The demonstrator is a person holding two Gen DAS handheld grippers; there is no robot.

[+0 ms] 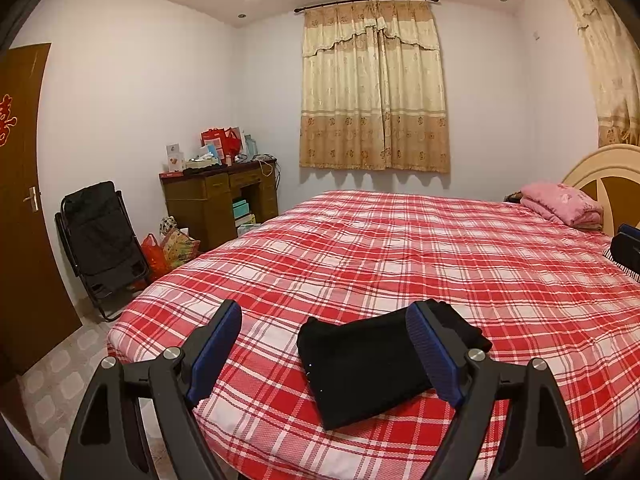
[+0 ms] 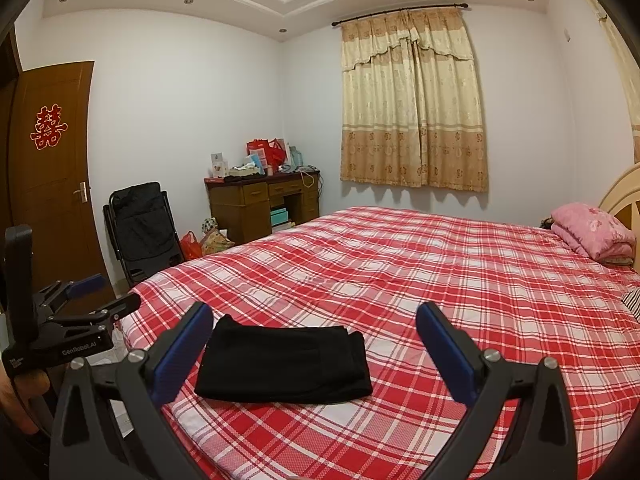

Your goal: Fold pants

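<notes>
While the pants (image 1: 360,364) (image 2: 284,364) are lying folded into a black bundle near the foot corner of the bed (image 1: 400,248) (image 2: 420,264), both tongs are hanging above the red plaid sheet; the left gripper (image 1: 324,356) is standing wide open, gripping nothing, its right finger overlapping the bundle's edge in view; the right gripper (image 2: 316,352) is gaping likewise, empty, the bundle showing between its fingers; a pink quilt (image 1: 560,204) (image 2: 592,236) is sitting by the headboard; a desk (image 1: 220,200) (image 2: 260,204) and a black chair (image 1: 104,240) (image 2: 144,228) are standing beyond.
</notes>
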